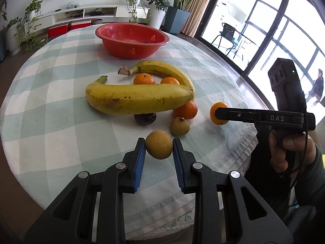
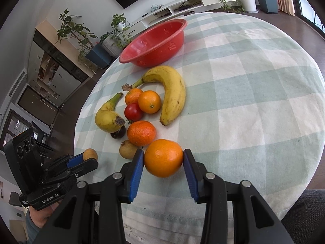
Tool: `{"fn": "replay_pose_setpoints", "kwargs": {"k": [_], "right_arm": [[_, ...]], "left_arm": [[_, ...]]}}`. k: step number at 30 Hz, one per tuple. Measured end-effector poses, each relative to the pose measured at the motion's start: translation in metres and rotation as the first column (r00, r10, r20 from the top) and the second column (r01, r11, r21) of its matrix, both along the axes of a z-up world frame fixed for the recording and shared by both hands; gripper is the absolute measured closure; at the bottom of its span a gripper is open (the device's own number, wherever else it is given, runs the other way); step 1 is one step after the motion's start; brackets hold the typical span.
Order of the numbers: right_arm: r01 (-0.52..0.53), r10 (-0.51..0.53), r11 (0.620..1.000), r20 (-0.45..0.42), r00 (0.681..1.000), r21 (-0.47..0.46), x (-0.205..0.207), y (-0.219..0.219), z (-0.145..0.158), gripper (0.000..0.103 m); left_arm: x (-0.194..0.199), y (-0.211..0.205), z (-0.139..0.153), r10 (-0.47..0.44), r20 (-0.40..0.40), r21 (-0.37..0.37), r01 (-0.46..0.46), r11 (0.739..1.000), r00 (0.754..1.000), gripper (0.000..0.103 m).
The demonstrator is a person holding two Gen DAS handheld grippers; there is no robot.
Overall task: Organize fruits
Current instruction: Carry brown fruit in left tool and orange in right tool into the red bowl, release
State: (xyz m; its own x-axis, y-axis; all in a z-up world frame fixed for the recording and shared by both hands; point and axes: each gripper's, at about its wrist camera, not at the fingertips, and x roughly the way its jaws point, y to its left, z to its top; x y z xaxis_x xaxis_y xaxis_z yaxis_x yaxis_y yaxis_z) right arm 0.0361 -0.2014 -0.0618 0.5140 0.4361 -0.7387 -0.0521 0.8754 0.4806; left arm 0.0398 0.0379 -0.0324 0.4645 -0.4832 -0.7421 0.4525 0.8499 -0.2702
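The left gripper pinches a small tan round fruit between its blue pads, and the right gripper is clamped on a large orange in the same way; both fruits sit low over the checked tabletop at its near edge. The relation that matters for the coming move is where the red colander bowl lies: straight ahead of both grippers, at the far side of the cloth, well apart from either load. Between gripper and bowl lies the rest of the pile, with a big banana stretched crosswise in front of the left gripper, its long axis running left to right, and a second curved banana beyond it. Judging from this, either fruit would need to be lifted over the pile to reach the bowl; neither gripper seems clearly nearer to it.
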Motion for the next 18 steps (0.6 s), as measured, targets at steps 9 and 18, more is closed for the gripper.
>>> {"fn": "replay_pose_setpoints", "kwargs": {"k": [9,18], "right_arm": [[0.057,-0.053,0.998,0.111,0.992,-0.032,0.025,-0.031,0.041,0.061],[0.018,0.022,0.989,0.270,0.963,-0.146,0.080,-0.024,0.099,0.061]], "left_arm": [[0.050,0.031,0.061,0.054,0.123,0.043,-0.060,0.997,0.991,0.078],[0.150,0.002,0.106,0.000,0.199,0.150,-0.030,0.988,0.980,0.078]]}}
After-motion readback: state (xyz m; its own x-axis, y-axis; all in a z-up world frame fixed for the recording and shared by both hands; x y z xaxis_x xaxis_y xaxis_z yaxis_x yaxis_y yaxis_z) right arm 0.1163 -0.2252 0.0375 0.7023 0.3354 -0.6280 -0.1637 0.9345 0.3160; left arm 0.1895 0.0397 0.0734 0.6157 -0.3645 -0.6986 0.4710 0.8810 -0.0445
